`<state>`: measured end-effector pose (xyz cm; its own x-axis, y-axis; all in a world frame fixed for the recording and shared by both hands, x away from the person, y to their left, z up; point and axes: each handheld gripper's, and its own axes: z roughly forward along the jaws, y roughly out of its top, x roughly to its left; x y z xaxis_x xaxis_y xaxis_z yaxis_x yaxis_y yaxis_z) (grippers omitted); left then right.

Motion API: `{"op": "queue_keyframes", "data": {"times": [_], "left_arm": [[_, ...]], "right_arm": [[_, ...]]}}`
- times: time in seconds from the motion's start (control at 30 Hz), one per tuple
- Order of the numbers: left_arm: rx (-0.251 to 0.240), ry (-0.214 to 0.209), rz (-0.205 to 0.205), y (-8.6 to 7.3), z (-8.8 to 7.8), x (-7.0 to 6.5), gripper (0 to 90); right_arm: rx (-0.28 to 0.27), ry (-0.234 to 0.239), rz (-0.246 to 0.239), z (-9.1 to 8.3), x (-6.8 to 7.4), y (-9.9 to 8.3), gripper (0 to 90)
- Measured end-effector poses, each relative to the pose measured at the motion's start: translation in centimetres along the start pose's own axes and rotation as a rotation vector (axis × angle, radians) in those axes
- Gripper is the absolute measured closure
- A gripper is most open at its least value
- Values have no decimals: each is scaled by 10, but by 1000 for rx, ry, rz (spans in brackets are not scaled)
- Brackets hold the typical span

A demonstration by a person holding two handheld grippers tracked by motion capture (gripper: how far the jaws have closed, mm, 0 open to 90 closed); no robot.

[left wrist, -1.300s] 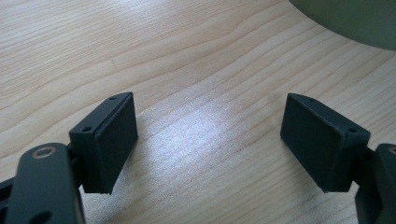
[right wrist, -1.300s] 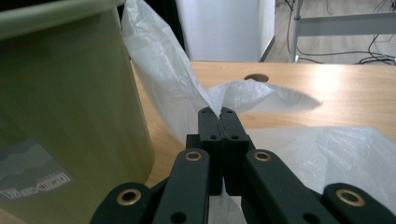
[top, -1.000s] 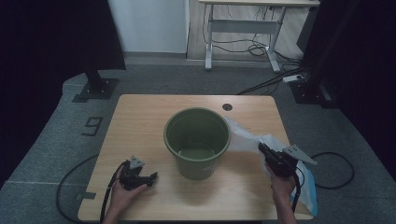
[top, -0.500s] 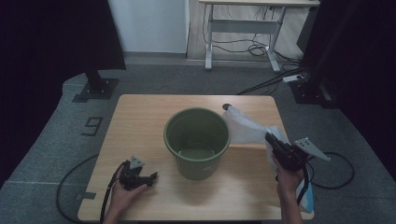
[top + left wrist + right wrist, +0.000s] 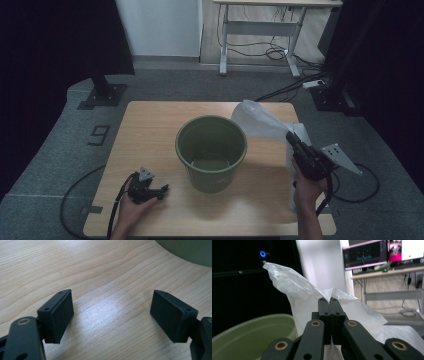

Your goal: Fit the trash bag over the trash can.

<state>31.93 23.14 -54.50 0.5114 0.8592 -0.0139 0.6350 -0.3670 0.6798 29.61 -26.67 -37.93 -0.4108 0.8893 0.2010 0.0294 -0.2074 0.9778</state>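
A green bucket (image 5: 211, 148) stands upright in the middle of the wooden table (image 5: 150, 125). Right of it a thin white plastic bag (image 5: 257, 121) hangs lifted off the table, one corner reaching up over the bucket's right rim. My right gripper (image 5: 291, 138) is shut on the bag; in the right gripper view the bag (image 5: 294, 287) is pinched between the closed jaws of the right gripper (image 5: 330, 301), with the bucket's rim (image 5: 254, 327) low on the left. My left gripper (image 5: 161, 190) rests on the table at the front left, open, with bare wood between its pads (image 5: 62, 315).
The bag's lower part (image 5: 292, 195) still trails down to the table's right front corner. Cables (image 5: 75, 200) run off the table on both sides. A stand base (image 5: 102, 95) and a desk frame (image 5: 260, 40) sit on the floor beyond the table.
My right gripper has risen and pulled the bag up with it; the bag's free corner now stands higher beside the bucket. The left gripper has not moved.
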Motion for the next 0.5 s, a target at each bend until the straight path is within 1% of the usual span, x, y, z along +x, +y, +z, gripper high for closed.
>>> {"op": "queue_keyframes", "data": {"times": [0.07,0.1,0.13,0.17,0.2,0.23,0.27,0.33,0.37,0.43,0.47,0.5], "left_arm": [[1,-1,0,0,0,0,188],[1,-1,0,0,0,0,188],[1,-1,0,0,0,0,188],[1,-1,0,0,0,0,188],[0,0,-1,0,0,0,188],[1,0,-1,0,0,0,187],[1,0,-1,0,0,0,187],[1,0,-2,0,0,0,187],[1,0,-2,0,0,0,187],[1,0,-2,0,0,0,187],[1,0,-1,0,0,0,187],[1,0,-2,0,0,0,187]], "right_arm": [[-31,11,-7,1,7,13,888],[-31,11,-7,1,7,13,888],[-49,19,-6,2,11,21,888],[-49,19,-6,2,11,21,888],[-58,23,-9,3,13,24,888],[-69,30,-21,3,18,32,888],[-75,37,-30,3,21,35,888],[-79,39,-38,3,23,37,888],[-89,54,-57,2,29,43,888],[-90,58,-62,2,31,44,888],[-94,67,-85,-1,36,47,888],[-94,67,-85,-1,36,47,888]]}}
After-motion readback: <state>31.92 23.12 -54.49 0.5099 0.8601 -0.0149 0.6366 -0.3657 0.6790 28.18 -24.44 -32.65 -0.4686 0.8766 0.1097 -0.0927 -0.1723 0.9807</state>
